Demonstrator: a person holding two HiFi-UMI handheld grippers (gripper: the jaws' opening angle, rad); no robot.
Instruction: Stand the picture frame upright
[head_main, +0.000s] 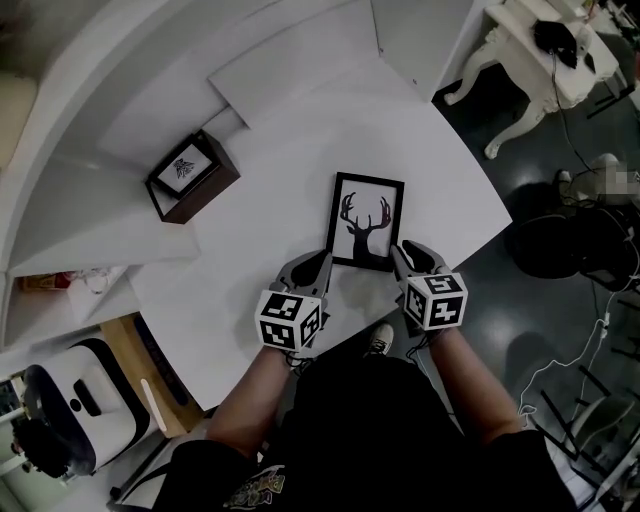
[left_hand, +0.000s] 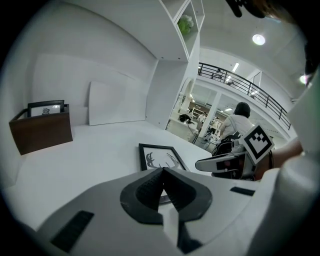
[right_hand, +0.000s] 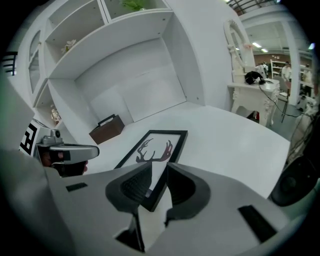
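Observation:
The black picture frame (head_main: 365, 222) with a deer-antler print lies flat on the white table (head_main: 260, 250), its short near edge toward me. My left gripper (head_main: 318, 268) is at the frame's near left corner with its jaws shut and nothing held; the frame (left_hand: 160, 156) shows just past the tips (left_hand: 162, 174). My right gripper (head_main: 400, 258) is at the near right corner. Its jaws (right_hand: 159, 176) stand open, with the corner of the frame (right_hand: 157, 147) between them and a gap on each side.
A brown box (head_main: 192, 175) holding a small framed picture stands at the back left. A white board (left_hand: 117, 102) leans on the back wall. The table's curved edge (head_main: 480, 250) runs close to the right. Shelves (right_hand: 115, 30) rise behind.

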